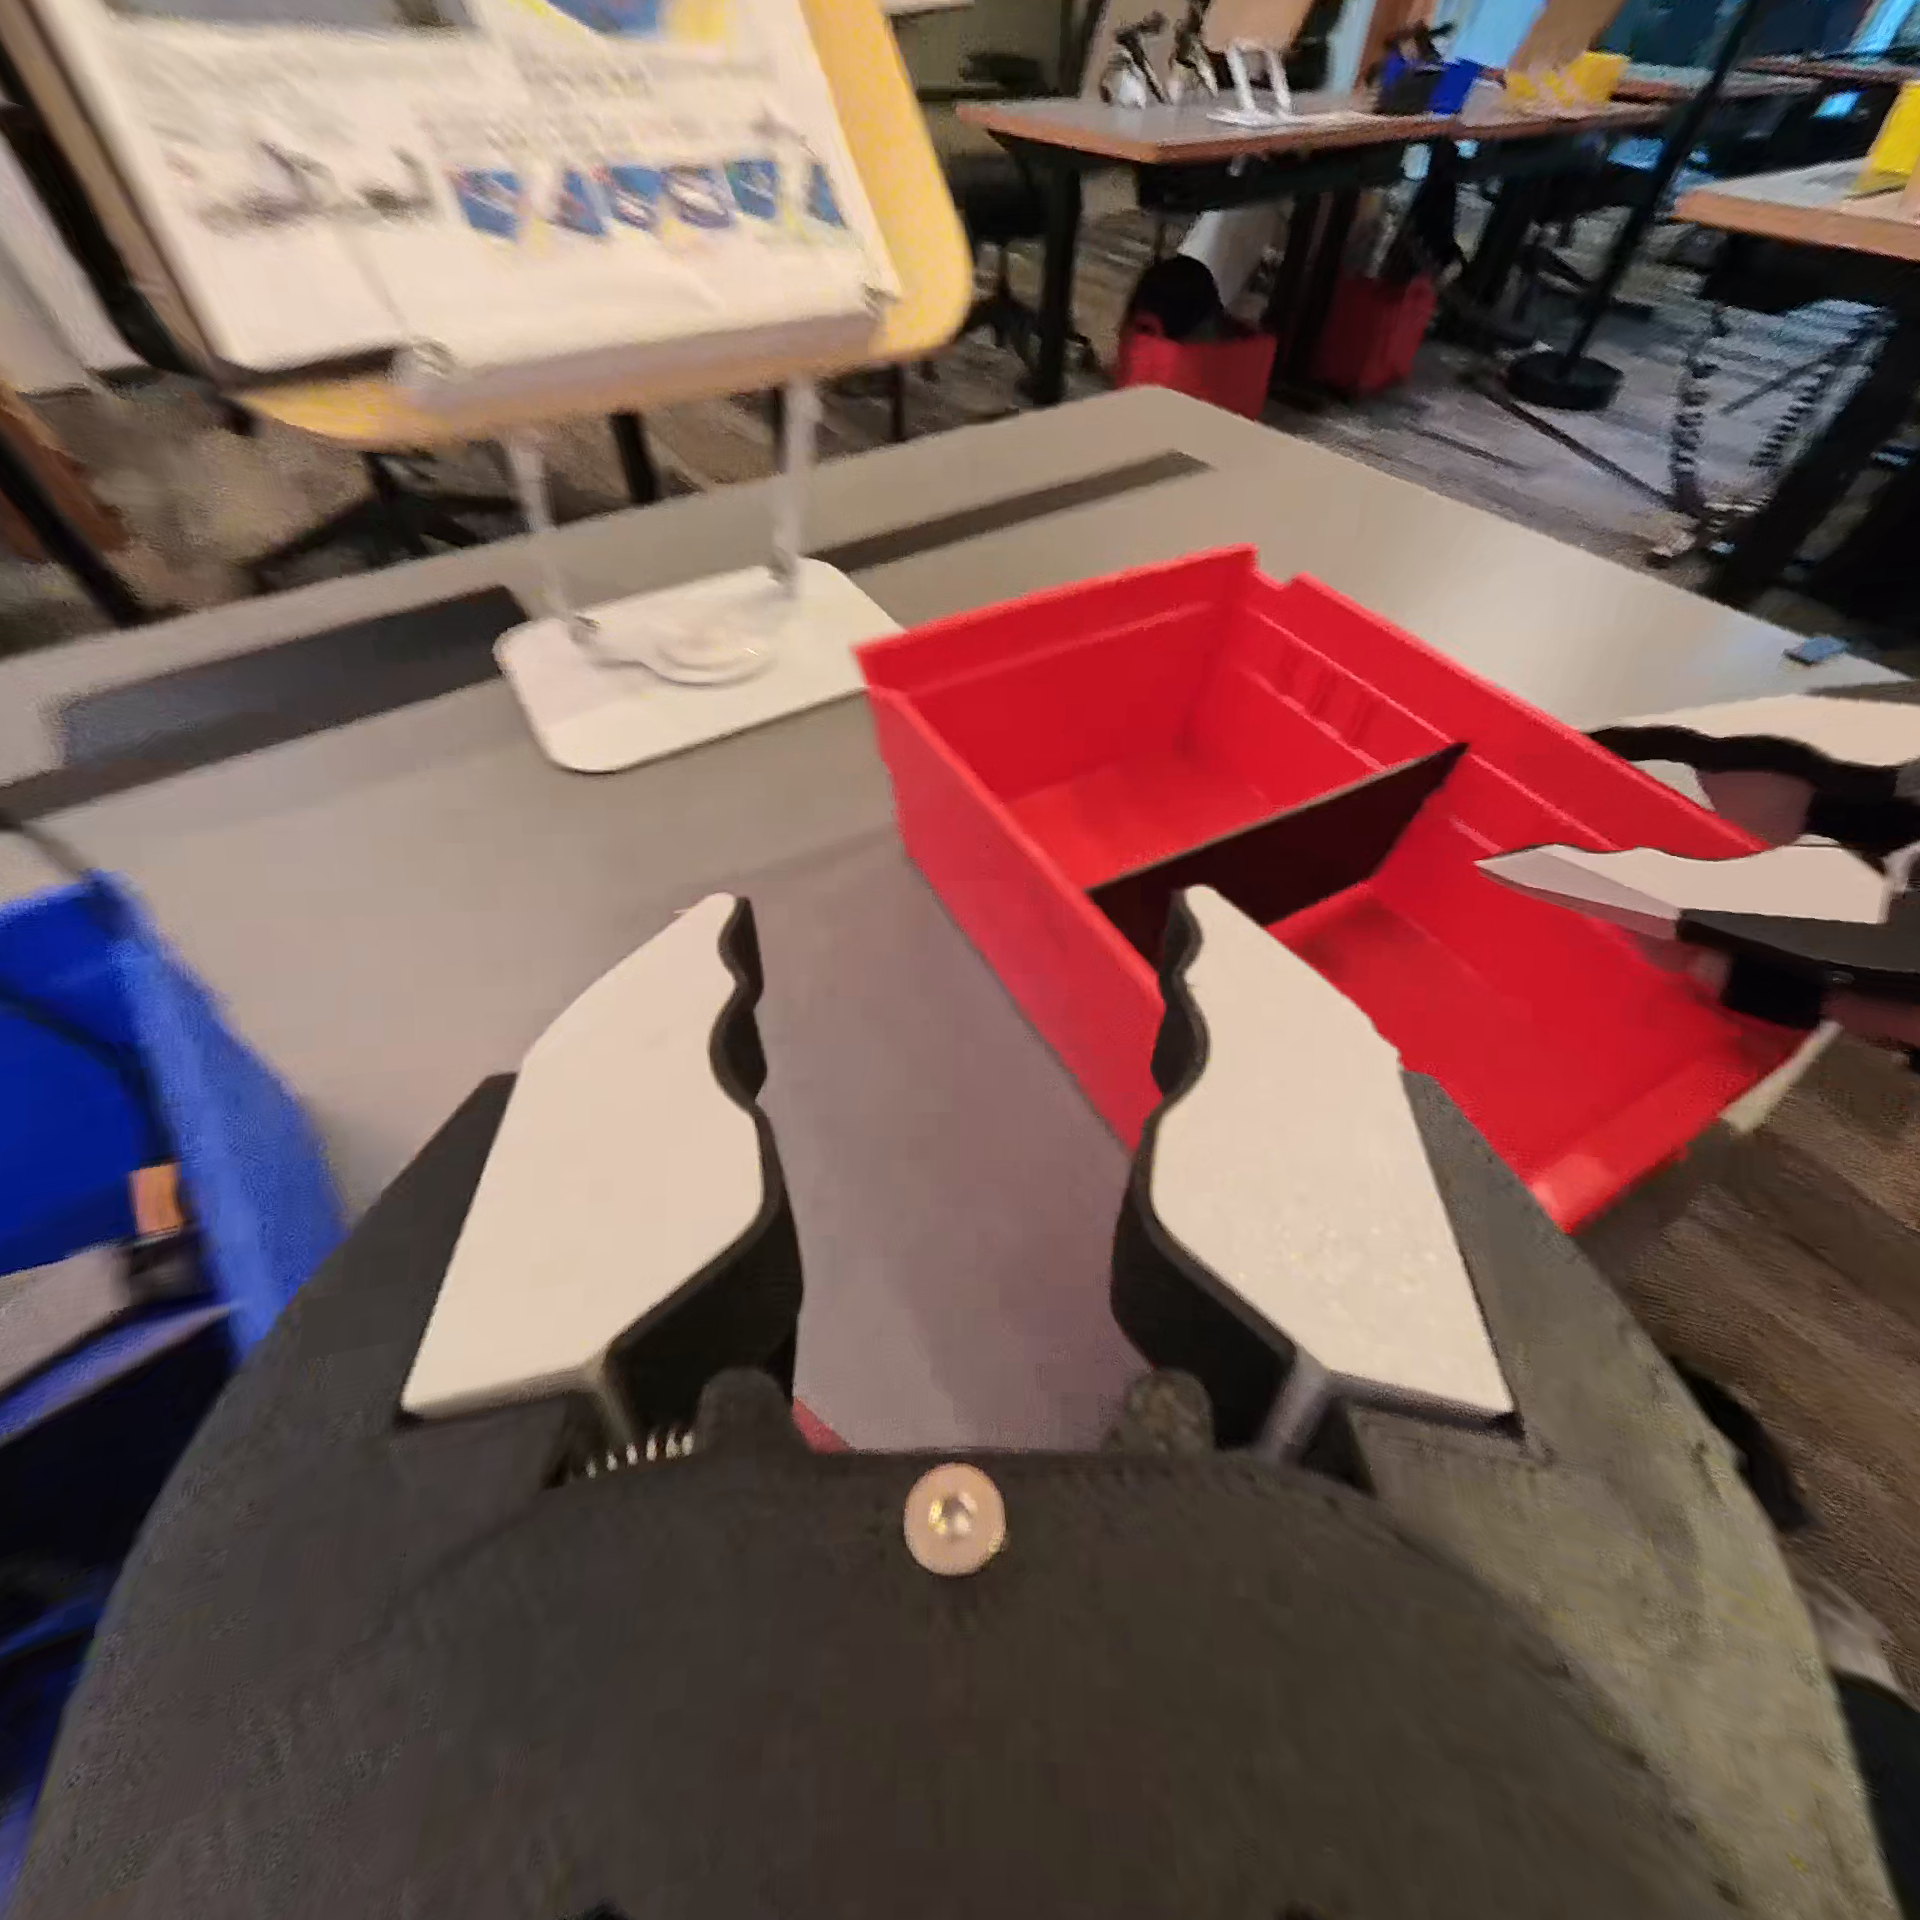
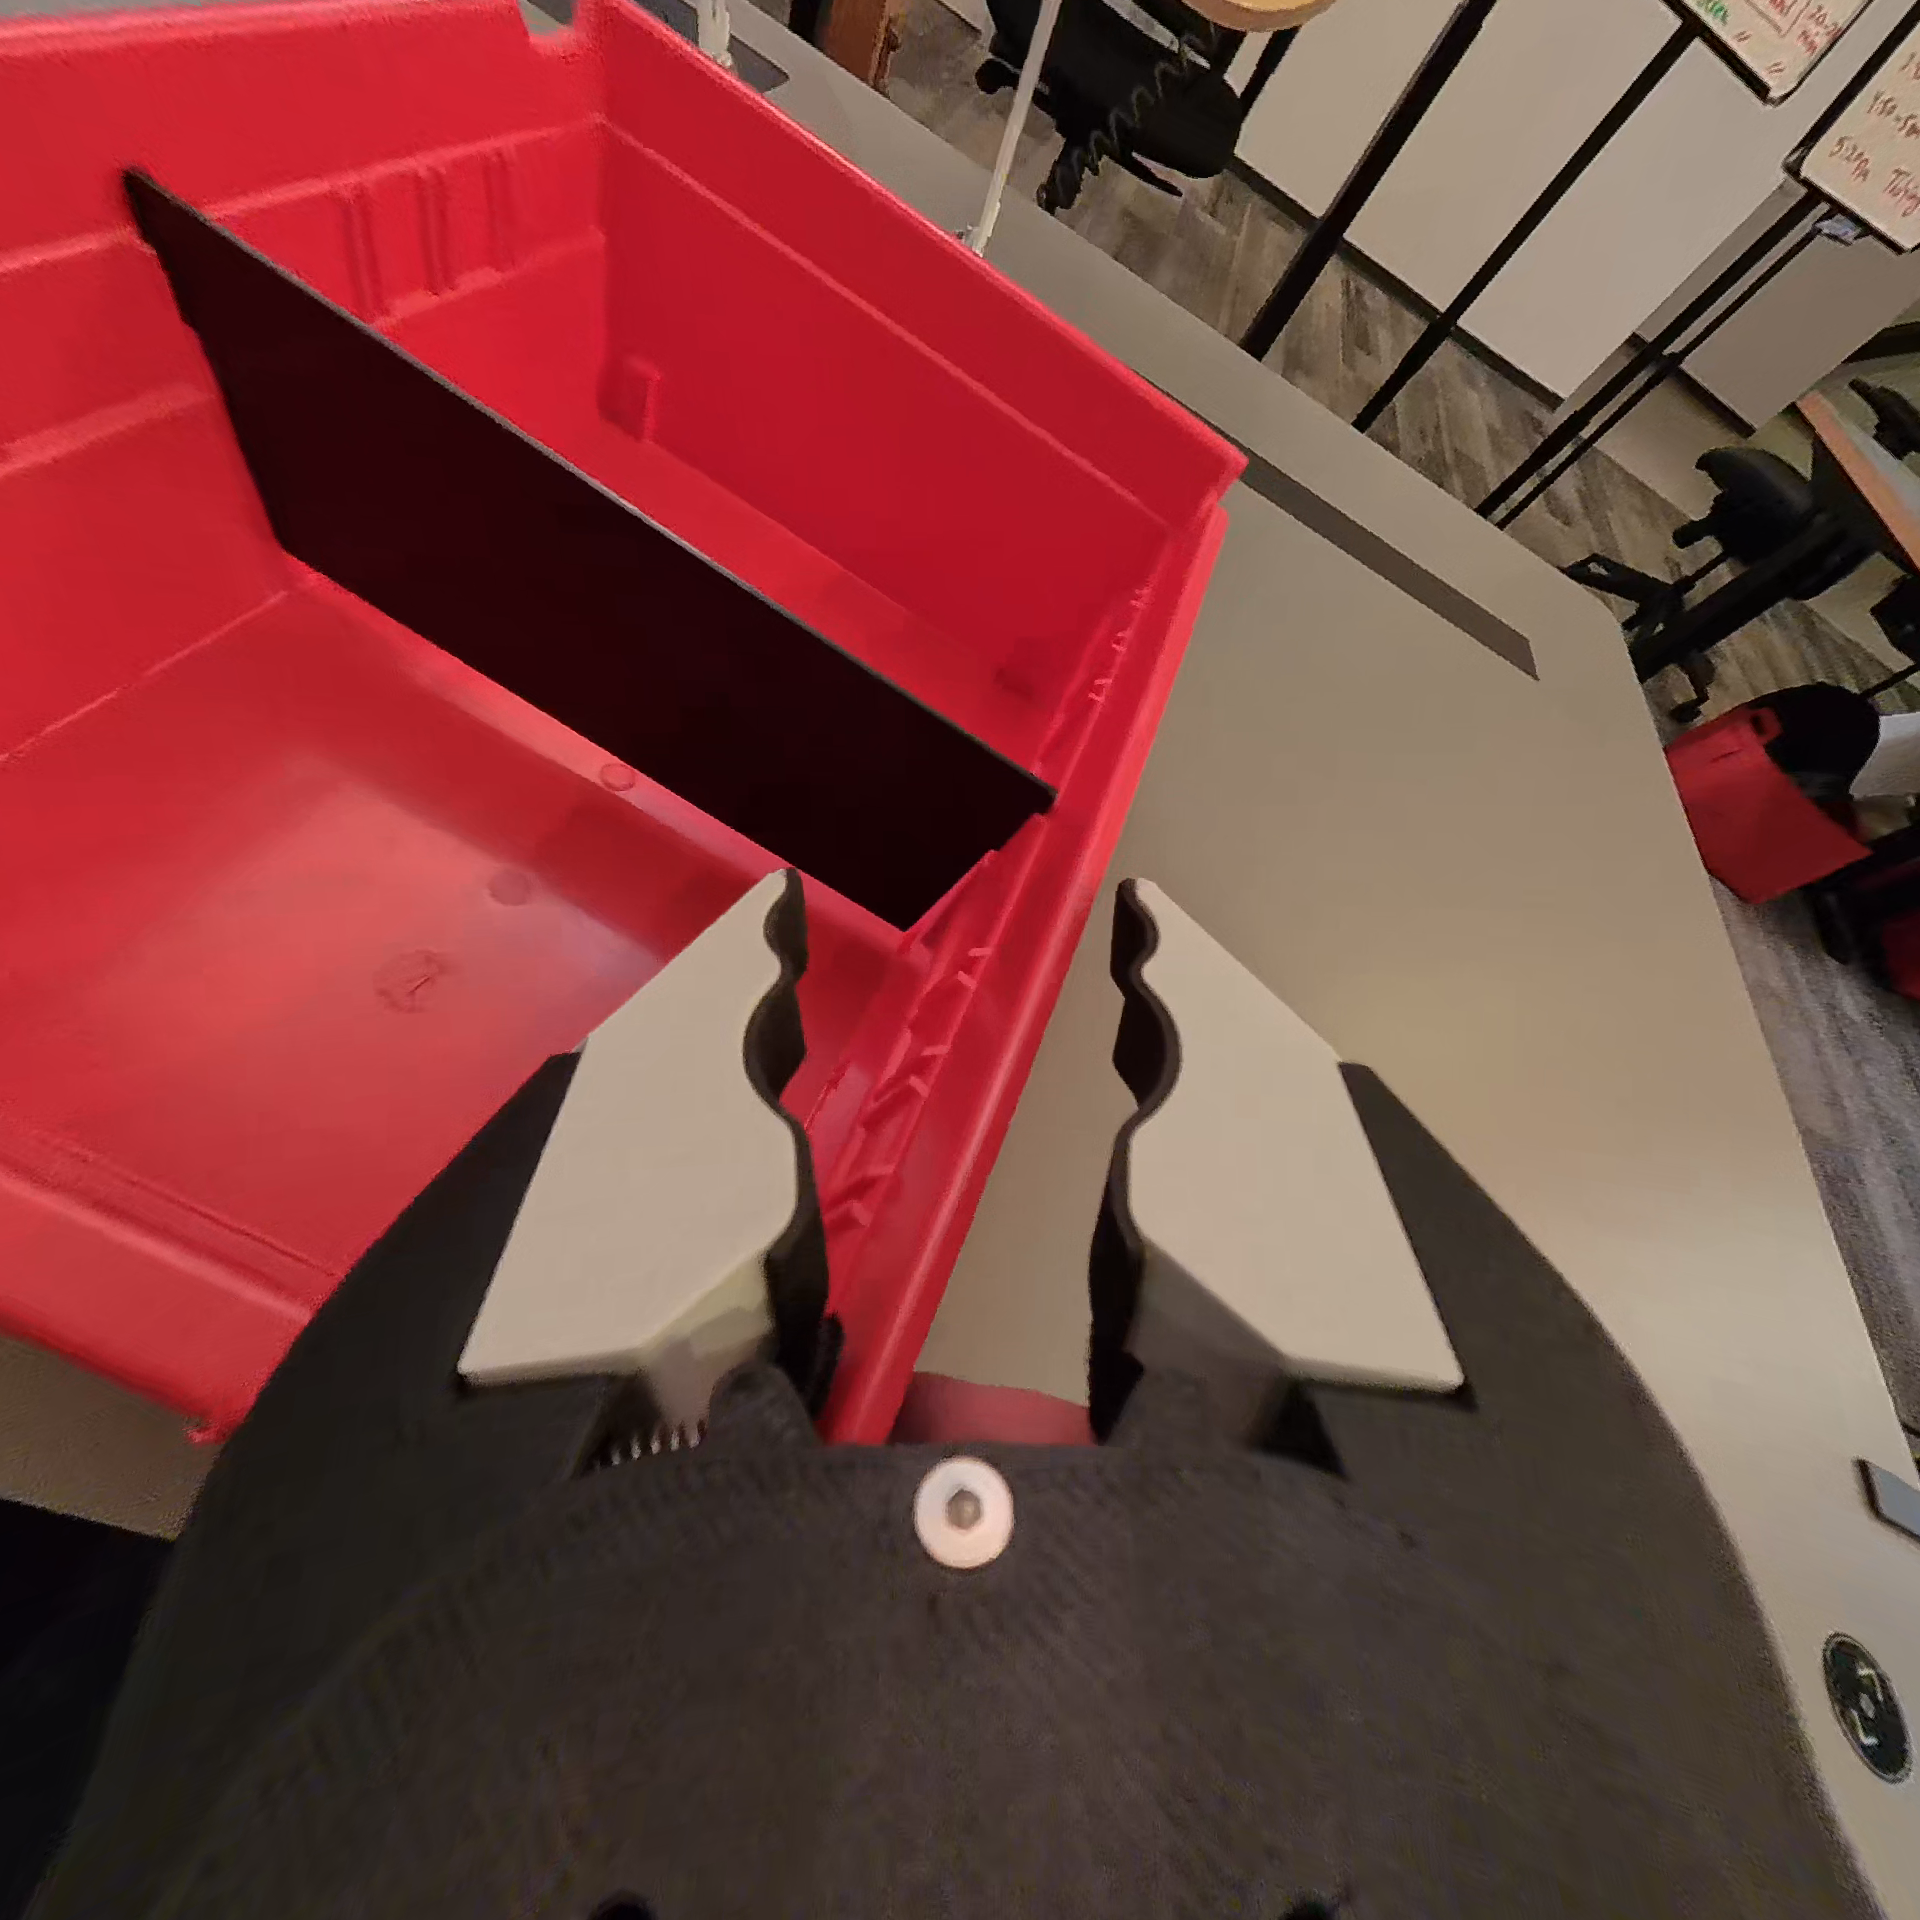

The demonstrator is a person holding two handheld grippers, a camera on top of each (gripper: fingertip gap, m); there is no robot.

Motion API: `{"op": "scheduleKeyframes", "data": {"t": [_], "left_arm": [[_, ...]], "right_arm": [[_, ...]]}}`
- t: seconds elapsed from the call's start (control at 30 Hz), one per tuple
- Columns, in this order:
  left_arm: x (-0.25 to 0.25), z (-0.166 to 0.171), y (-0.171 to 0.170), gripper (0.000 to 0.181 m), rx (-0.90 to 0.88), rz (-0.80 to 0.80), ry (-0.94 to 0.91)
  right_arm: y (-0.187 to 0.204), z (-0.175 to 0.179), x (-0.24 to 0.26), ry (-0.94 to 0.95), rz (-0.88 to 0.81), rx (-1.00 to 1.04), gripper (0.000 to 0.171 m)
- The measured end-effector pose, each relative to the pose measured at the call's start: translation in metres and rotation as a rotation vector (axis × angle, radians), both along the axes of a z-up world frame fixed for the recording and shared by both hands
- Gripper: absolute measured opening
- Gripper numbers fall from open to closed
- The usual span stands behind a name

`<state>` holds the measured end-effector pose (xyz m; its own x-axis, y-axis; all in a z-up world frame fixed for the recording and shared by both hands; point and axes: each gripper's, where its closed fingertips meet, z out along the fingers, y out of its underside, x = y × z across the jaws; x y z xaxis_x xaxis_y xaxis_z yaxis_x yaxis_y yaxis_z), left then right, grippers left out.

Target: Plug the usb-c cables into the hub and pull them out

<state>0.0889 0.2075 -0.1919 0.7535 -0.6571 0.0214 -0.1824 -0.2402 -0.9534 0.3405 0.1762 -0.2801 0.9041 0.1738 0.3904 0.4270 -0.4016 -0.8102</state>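
No hub or usb-c cable shows in either view. My left gripper [image 1: 961, 904] is open and empty above the grey table [image 1: 520, 883], just left of a red bin [image 1: 997, 862]. The bin has a black divider [image 1: 1299, 842] and both compartments look empty. My right gripper [image 2: 956, 894] is open and empty, its fingers straddling the bin's right wall [image 2: 1039, 935] near the divider [image 2: 582, 603]. The right gripper also shows at the right edge of the left wrist view [image 1: 1538, 810], over the bin.
A white stand [image 1: 686, 665] holding a printed board [image 1: 468, 177] stands behind the bin. A blue bin [image 1: 114, 1091] is at the left edge. The grey table [image 2: 1403, 831] extends right of the bin, with a black strip [image 2: 1382, 551]. Chairs, desks and whiteboards stand beyond.
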Motion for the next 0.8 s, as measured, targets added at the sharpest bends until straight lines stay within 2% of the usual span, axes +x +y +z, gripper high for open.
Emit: {"op": "scheduleKeyframes", "data": {"t": [0.1, 0.2, 0.27, 0.4, 0.5, 0.63, 0.73, 0.8], "left_arm": [[-0.066, 0.022, 0.016, 0.074, 0.061, 0.134, 0.056], [-0.156, 0.029, 0.036, 0.075, 0.114, 0.326, 0.201], [-0.218, 0.020, 0.043, 0.077, 0.084, 0.440, 0.323], [-0.313, -0.013, 0.040, 0.079, -0.050, 0.584, 0.408], [-0.346, -0.061, 0.026, 0.076, -0.244, 0.552, 0.423], [-0.353, -0.104, 0.019, 0.073, -0.397, 0.503, 0.374], [-0.359, -0.125, 0.019, 0.044, -0.445, 0.490, 0.459], [-0.350, -0.123, 0.021, 0.018, -0.440, 0.451, 0.400]], "right_arm": [[0.001, 0.000, 0.008, 0.005, -0.004, -0.006, 0.056], [0.002, 0.000, 0.016, 0.005, -0.009, -0.012, 0.056], [0.002, 0.000, 0.022, -0.001, -0.011, -0.015, 0.057], [0.001, -0.001, 0.034, -0.012, -0.017, -0.030, 0.058], [-0.001, -0.002, 0.045, -0.016, -0.022, -0.051, 0.056], [-0.005, -0.003, 0.063, -0.024, -0.042, -0.072, 0.055], [-0.008, -0.004, 0.076, -0.028, -0.059, -0.078, 0.055], [-0.009, -0.004, 0.085, -0.026, -0.071, -0.079, 0.055]]}}
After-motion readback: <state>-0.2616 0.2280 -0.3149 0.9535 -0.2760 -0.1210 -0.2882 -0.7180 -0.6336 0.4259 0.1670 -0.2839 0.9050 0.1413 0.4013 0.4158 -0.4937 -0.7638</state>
